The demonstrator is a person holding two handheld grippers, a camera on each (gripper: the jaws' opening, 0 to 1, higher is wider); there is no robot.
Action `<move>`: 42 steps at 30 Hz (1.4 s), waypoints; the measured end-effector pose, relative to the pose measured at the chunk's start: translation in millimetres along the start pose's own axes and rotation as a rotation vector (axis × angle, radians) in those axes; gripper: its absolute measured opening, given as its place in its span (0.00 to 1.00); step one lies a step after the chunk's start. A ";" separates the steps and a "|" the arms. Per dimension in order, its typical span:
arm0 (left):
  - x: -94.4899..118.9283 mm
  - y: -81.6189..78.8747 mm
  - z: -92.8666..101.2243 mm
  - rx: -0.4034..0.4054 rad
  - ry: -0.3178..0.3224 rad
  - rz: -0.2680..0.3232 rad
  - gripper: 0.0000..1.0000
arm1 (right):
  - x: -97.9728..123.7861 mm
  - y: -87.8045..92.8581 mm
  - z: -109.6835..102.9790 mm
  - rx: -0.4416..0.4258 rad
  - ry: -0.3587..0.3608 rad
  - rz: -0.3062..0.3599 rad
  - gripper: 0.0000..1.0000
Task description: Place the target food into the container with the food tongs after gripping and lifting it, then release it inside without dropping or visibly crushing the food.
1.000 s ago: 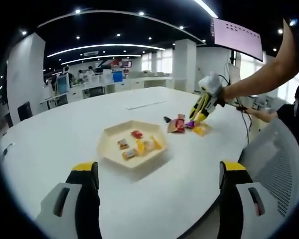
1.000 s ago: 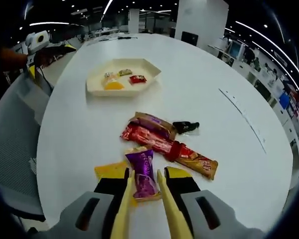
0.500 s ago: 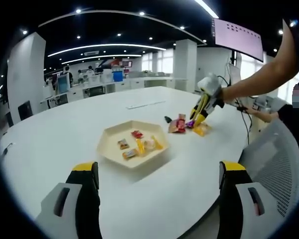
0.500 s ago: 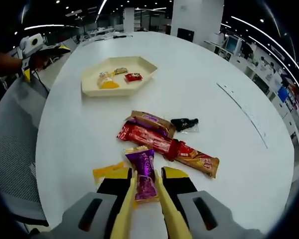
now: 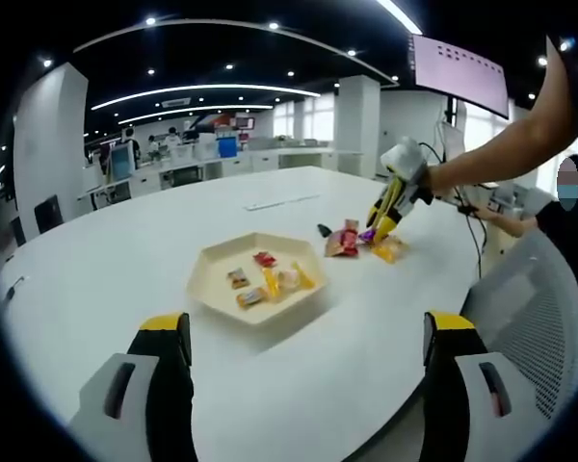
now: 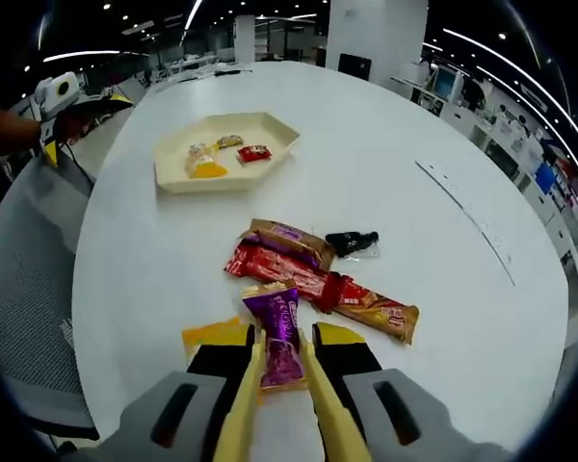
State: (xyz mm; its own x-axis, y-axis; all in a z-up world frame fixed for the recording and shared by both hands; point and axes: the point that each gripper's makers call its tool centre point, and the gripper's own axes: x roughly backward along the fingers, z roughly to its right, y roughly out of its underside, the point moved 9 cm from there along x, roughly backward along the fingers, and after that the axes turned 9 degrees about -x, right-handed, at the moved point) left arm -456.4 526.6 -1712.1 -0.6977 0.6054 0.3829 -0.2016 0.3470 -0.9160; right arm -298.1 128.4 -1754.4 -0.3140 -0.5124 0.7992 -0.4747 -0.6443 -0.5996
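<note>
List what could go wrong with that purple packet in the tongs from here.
1. The right gripper pinches the purple packet between thin yellow tongs, so it could slip out or get crushed.
2. The tray lies well away across the table, so a long carry may drop it.

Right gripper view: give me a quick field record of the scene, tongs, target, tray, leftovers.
tongs: yellow tongs held in right gripper
target: purple snack packet between the tong tips
lift state: cannot tell if it is off the table
container: beige hexagonal tray, a few small snacks inside
leftovers: long red bar, brown packet, yellow wrapper, small dark packet
left gripper: open, near table edge
</note>
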 end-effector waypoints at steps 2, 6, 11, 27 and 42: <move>0.0 -0.1 0.0 -0.002 0.001 0.001 0.96 | 1.3 -1.0 -0.3 -0.003 -0.001 0.000 0.22; 0.4 -1.3 -1.0 -0.003 -0.009 0.011 0.99 | 6.2 -6.4 -0.5 -0.011 0.001 -0.001 0.22; 0.4 -1.5 -0.7 0.000 -0.004 0.014 0.99 | 11.1 -12.5 2.0 -0.013 0.009 -0.004 0.22; 1.5 -1.7 -1.7 -0.006 -0.007 0.022 0.99 | 32.5 -36.9 9.5 -0.004 0.042 0.009 0.23; 2.6 -2.6 -1.5 -0.024 -0.006 0.034 0.99 | 47.7 -48.4 14.4 -0.018 0.064 0.003 0.23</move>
State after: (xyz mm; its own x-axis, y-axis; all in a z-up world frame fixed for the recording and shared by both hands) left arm -456.7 528.3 -1708.6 -0.7083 0.6126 0.3507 -0.1613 0.3433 -0.9253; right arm -278.3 126.9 -1687.8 -0.3668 -0.4770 0.7987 -0.4880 -0.6323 -0.6018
